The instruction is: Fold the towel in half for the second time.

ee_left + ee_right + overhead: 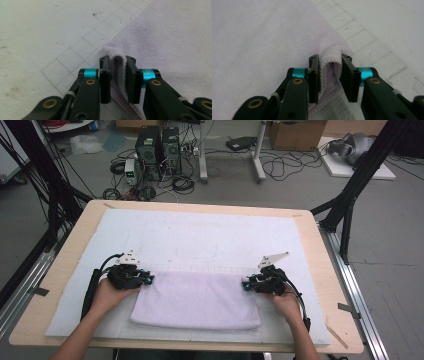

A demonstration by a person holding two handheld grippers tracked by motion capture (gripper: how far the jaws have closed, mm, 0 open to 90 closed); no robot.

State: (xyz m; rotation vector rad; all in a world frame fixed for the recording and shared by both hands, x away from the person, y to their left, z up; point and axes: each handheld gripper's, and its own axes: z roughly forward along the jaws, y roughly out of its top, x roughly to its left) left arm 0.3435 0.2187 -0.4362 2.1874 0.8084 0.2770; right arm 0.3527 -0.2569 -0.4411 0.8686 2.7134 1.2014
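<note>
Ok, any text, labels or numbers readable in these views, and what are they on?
None readable. The towel, the gridded white mat, the left gripper and right gripper carry no visible print. Floor boxes and computer towers are too small to read.

I work in a lab or robotics test room, not a home. My pale wooden bench (70,270) carries a white padded mat ruled with a faint grid (210,240) and stands inside a frame of black metal struts (360,175). On the grey concrete floor (395,235) behind it sit two black tower computers (159,147), loose coils of black cable (182,184) and brown cardboard boxes (295,134).
</note>
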